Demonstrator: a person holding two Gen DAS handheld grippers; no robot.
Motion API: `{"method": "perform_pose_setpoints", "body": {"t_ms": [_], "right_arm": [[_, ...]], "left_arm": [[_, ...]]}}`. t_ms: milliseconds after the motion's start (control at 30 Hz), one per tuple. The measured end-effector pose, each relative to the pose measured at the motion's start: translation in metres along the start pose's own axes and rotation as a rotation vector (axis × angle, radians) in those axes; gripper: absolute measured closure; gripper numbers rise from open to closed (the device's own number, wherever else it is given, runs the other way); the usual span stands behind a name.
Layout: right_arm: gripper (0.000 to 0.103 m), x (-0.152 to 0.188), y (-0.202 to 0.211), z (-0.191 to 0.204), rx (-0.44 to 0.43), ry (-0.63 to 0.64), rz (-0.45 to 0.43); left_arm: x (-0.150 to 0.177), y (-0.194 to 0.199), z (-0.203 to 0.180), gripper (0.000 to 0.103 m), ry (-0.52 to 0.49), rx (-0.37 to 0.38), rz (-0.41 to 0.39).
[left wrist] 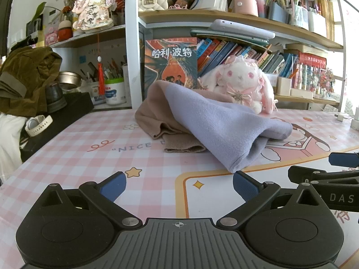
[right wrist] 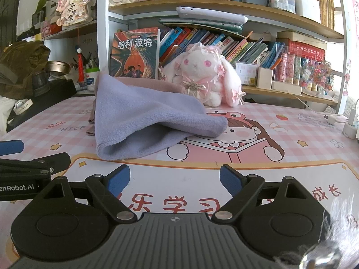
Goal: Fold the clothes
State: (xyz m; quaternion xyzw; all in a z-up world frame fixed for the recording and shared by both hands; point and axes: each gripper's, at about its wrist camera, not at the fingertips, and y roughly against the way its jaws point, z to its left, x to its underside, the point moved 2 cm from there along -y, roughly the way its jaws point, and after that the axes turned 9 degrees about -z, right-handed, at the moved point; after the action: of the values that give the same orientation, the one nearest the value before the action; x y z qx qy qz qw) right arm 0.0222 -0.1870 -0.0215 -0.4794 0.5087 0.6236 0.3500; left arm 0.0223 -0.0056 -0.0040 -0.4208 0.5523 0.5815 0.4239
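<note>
Lilac knit on top, tan knit underneath: a two-tone garment (left wrist: 215,121) lying in a loose heap on the pink checked desk mat (left wrist: 74,157), just in front of the plush bunny (left wrist: 242,83) and the dragon-cover book (left wrist: 171,61). Nearest lilac corner drooping toward the grippers, tan ribbed hem poking out on the left side.

Left gripper (left wrist: 178,185) spread wide with nothing between the blue pads, parked just short of that lilac corner. Right gripper (right wrist: 175,177) likewise splayed and empty, sitting beside it over the printed cartoon girl (each one peeking into the edge of the other's view).

Probably the very start: nothing flattened yet. Best bet for the step in hand: go low, pinch two separate corners or hem ends rather than a bunched handful, then pull apart to spread the thing flat before any fold. Grabbing only the top lilac layer likely just drags it off the tan one. Worth steering clear of the bunny right behind.
</note>
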Motion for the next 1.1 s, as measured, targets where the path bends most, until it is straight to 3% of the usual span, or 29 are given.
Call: {"method": "perform_pose_setpoints", "body": {"t_ms": [1100], "right_arm": [[0.016, -0.0004, 0.0015, 0.0012, -0.001, 0.008, -0.009]], "left_arm": [[-0.0044, 0.0018, 0.0040, 0.000, 0.016, -0.030, -0.014]]}}
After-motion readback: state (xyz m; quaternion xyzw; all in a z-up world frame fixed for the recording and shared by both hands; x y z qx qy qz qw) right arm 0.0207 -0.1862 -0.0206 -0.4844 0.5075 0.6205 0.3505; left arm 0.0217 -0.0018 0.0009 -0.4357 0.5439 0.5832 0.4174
